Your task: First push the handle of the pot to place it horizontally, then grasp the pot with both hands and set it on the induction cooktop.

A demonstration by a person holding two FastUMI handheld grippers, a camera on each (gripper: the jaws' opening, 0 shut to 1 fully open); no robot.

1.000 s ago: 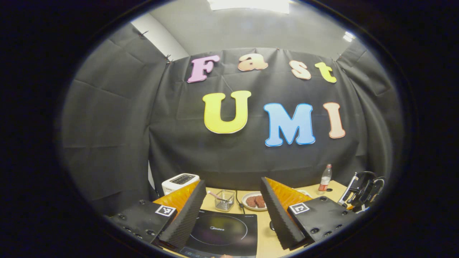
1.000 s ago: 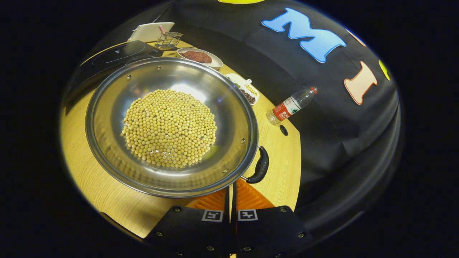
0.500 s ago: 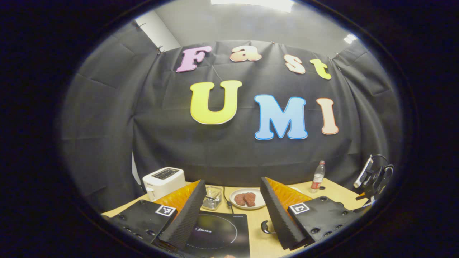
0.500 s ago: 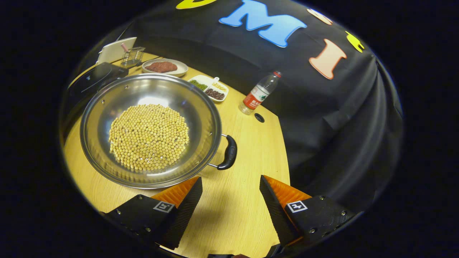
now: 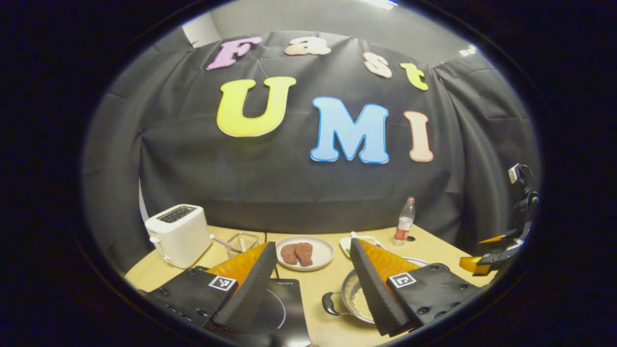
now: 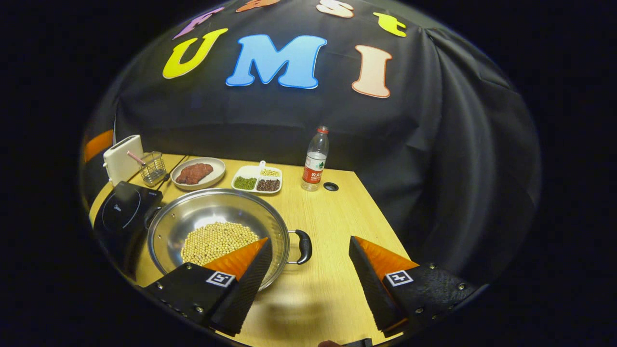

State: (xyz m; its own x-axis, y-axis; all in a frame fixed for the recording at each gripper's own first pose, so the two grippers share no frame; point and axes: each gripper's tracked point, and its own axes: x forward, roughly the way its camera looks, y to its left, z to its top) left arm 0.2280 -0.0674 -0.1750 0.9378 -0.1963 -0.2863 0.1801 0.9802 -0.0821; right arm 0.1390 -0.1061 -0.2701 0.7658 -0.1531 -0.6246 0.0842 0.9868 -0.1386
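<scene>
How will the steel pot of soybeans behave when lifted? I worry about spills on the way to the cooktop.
The pot is wide and shallow, and its soybeans lie loose, so tilting would likely send them sliding towards the rim. Probably fairly heavy, loaded like that. Its polished steel looks slippery; the right handle and left handle seem safer holds, kept level.

Shiny polished metal on the pot (image 6: 219, 217) with its glossy black plastic handle (image 6: 303, 246), pale smooth wood-grain on the table (image 6: 332, 212), glossy dark glass on the induction cooktop (image 6: 120, 212), clear plastic on the bottle (image 6: 314, 159), matt creased cloth on the wall (image 6: 434, 159).
</scene>
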